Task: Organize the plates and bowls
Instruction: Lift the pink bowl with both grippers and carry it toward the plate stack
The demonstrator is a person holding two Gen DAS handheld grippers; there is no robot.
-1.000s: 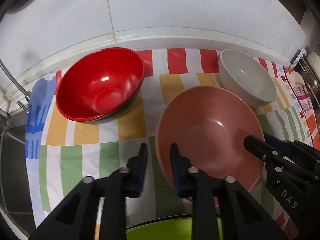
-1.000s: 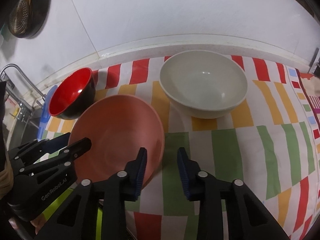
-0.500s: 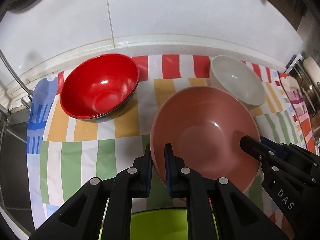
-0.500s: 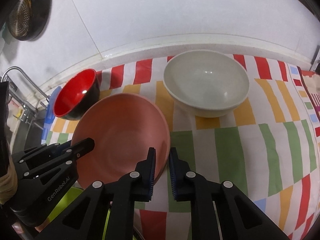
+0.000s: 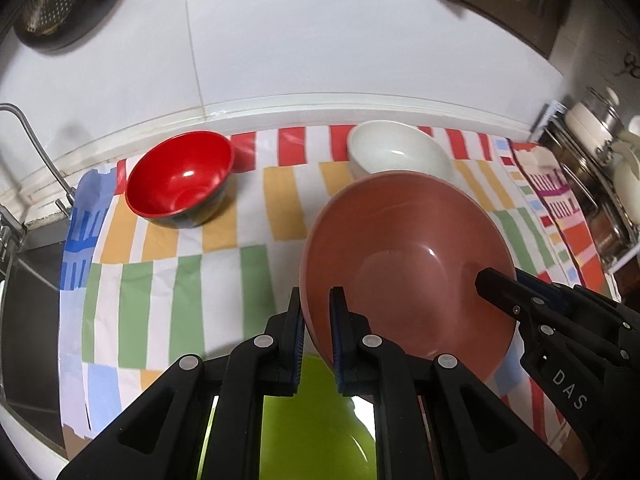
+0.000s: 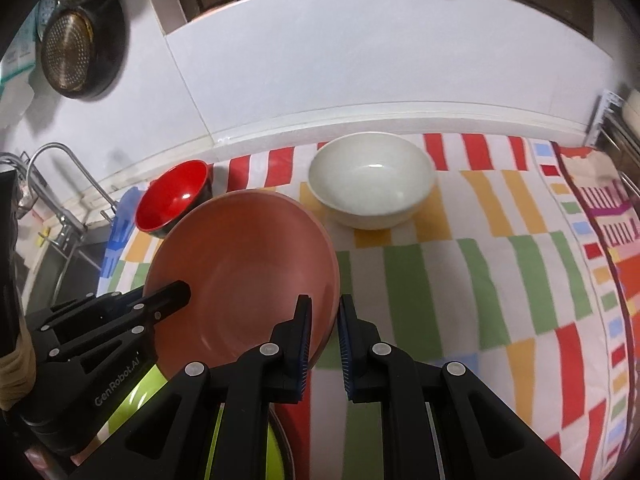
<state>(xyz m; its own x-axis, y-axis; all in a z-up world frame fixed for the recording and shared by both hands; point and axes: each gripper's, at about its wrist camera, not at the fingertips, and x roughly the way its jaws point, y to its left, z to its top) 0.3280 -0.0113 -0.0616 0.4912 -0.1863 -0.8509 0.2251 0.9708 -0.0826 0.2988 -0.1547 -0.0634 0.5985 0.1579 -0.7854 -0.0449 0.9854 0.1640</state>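
Both tools are clamped on the pink plate [image 5: 408, 264]: left tool [image 5: 316, 336] pinching its left rim, right tool [image 6: 323, 338] the right rim. It's lifted above the striped cloth [image 5: 192, 280], red bowl [image 5: 180, 178] and white bowl [image 6: 372, 184] behind.

My grippers are matt black plastic with little silver metal rivets, and the fingertip pads [image 5: 295, 344] are ribbed blue rubbery stuff. The pink plate [image 5: 408, 264] looks like smooth glossy plastic or melamine, with a small bright glint off its well. Behind it, the white bowl [image 6: 372, 184] has a softer satin sheen, and the red bowl [image 5: 180, 176] to the plate's left is really shiny inside with a glossy black outside. Under the plate is a cloth [image 5: 192, 280], woven and matt, slightly creased. The green dish [image 5: 312, 432] just below the plate is glossy too. The wall [image 6: 360, 60] behind looks like smooth tile.
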